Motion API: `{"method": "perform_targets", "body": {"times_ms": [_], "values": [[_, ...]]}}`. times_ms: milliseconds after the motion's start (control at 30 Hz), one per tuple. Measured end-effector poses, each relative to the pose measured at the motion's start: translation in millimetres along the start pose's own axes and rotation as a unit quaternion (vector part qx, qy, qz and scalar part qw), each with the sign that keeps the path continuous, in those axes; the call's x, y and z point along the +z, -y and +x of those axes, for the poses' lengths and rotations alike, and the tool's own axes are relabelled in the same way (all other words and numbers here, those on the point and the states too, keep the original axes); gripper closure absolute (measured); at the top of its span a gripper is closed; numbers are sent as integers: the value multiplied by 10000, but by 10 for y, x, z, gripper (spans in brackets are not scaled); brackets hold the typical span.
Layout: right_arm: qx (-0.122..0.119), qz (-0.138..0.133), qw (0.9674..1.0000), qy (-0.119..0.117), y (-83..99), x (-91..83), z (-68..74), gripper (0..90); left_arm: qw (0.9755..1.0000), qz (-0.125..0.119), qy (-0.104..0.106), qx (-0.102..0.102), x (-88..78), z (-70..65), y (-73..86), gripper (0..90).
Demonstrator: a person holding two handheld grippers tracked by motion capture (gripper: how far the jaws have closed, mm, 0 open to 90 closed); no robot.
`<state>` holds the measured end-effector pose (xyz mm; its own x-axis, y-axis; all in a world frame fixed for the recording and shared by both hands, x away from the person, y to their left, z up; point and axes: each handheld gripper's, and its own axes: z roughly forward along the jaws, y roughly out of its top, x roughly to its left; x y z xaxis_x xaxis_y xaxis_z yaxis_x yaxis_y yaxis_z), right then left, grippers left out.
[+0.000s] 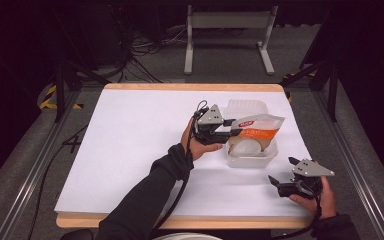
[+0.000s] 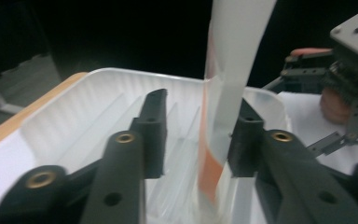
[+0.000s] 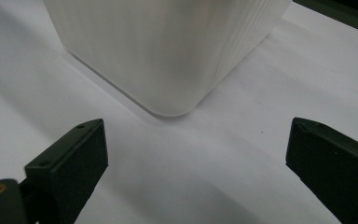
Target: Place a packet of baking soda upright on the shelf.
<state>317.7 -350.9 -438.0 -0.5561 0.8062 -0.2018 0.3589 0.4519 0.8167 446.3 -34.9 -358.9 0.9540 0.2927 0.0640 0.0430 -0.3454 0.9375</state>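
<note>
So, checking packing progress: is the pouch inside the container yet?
Partly in: the pouch stands in the container, top above the rim, between the left claw's jaws.

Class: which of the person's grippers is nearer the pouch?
Left. The left gripper has its jaws on either side of the pouch over the tub; the right gripper sits apart, beside the tub's near corner, jaws open.

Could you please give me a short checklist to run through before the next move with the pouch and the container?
1. Left gripper at the pouch: ok; jaws open, pouch edge between them.
2. Firm hold on pouch: not ok.
3. Pouch over the white container: ok, lower end inside.
4. Right gripper away from container: ok, open, empty, on the near side.
5. Container flat on the table: ok.
6. Pouch sealed: cannot tell.
</note>
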Motion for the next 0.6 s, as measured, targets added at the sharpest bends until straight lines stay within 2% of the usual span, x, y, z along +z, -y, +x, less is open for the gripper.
{"method": "perform_targets", "body": {"times_ms": [67,167,233,267,400,600], "values": [[5,-13,10000,-2,1,-1,-1,60,9997,123,-187,80,-27,-19,-1,520],[15,-3,10000,-1,3,2,-3,60,9991,202,-325,163,-72,-27,9,399],[8,5,10000,-8,4,4,-1,60,9973,384,-581,240,-104,-49,15,304],[5,8,10000,-10,4,5,-1,60,9966,433,-644,260,-116,-55,17,259],[7,5,10000,-4,5,-1,-2,60,9958,539,-680,300,-185,-62,41,197],[7,7,10000,7,4,-1,-1,60,9916,820,-925,372,-298,-62,131,107]]}}
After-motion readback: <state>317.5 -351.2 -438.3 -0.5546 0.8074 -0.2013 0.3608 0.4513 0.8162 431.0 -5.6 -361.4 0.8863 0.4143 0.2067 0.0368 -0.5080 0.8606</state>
